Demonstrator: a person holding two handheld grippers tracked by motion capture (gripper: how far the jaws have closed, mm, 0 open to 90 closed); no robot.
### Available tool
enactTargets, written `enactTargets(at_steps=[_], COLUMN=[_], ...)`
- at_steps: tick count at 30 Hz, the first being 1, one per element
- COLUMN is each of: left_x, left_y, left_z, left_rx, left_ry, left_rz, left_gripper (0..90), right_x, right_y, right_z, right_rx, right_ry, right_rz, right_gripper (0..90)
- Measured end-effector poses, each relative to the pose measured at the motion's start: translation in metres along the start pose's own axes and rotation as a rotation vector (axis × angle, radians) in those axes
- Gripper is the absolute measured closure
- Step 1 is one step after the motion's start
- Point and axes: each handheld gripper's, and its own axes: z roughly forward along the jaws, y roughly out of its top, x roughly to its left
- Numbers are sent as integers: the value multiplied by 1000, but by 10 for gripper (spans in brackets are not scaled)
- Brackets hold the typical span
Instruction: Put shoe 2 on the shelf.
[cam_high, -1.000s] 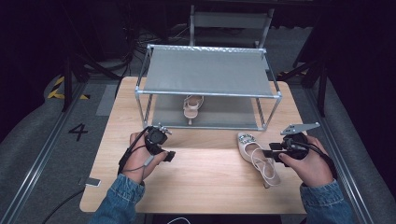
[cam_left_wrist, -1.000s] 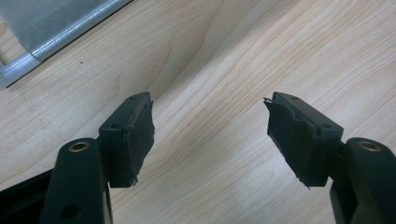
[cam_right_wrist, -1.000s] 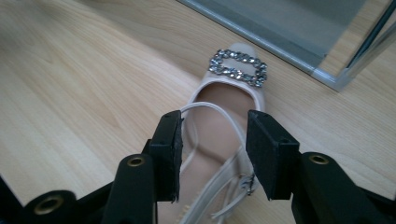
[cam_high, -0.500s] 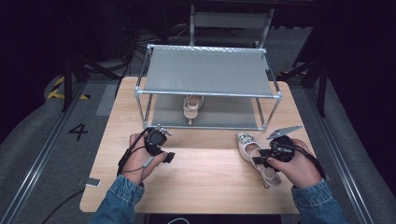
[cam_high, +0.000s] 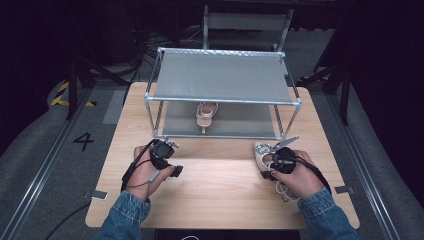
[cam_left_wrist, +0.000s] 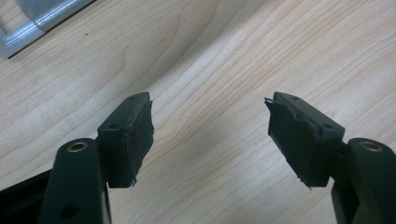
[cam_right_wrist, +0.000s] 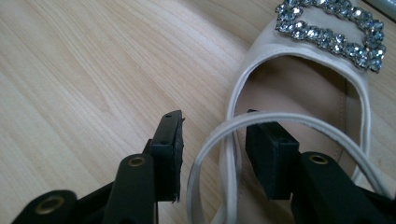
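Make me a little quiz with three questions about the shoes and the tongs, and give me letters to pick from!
1. Where is the shoe that is away from the hands?
A) on the rack's lower shelf
B) on the rack's top shelf
C) on the floor

2. How many shoes are there?
A) one
B) two
C) four

3. What are the right tongs doing?
A) lifting a shoe high in the air
C) lying alone on the table
B) straddling the side edge and strap of the shoe on the table

Answers: 1 A, it sits under the grey top shelf. 2 B, one on the rack, one on the table. 3 B, one jaw is inside the shoe, one outside.
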Motion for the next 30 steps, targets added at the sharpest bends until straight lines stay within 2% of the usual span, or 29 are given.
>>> enactTargets(at_steps=[2,5,7,8,9,12,17,20,21,23,26,29,30], left_x=[0,1,2,3,4,6,11,15,15,15,16,17,19], left_y=[0,-3,-5,-6,-7,-11,-18,-23,-25,-26,-28,-29,-30], left_z=[0,0,1,1,0,-1,-1,-1,-1,-1,-3,-4,-5], left_rx=[-1,3,7,8,7,7,14,14,17,16,11,9,6], left_ry=[2,1,2,2,3,17,27,36,28,27,24,26,21], left_rz=[1,-3,-6,-15,-22,-24,-27,-43,-58,-53,-52,-55,-58], left_gripper=[314,314,313,314,314,314,313,314,314,314,314,317,320], right_x=[0,2,2,4,4,2,2,2,3,4,7,7,7], right_y=[1,5,6,8,8,8,9,14,17,20,38,47,59], right_z=[1,10,12,13,13,11,5,-3,-4,-7,-12,-12,-10], right_rx=[1,30,38,50,50,50,38,25,22,16,-1,-10,-20], right_ry=[-6,-5,-9,-35,-35,-72,-105,-120,-117,-117,-132,-120,-107], right_rz=[-4,-12,-22,-26,-26,-37,-42,-43,-47,-54,-88,-99,-109], right_gripper=[583,653,667,736,736,856,873,874,874,874,873,872,872])
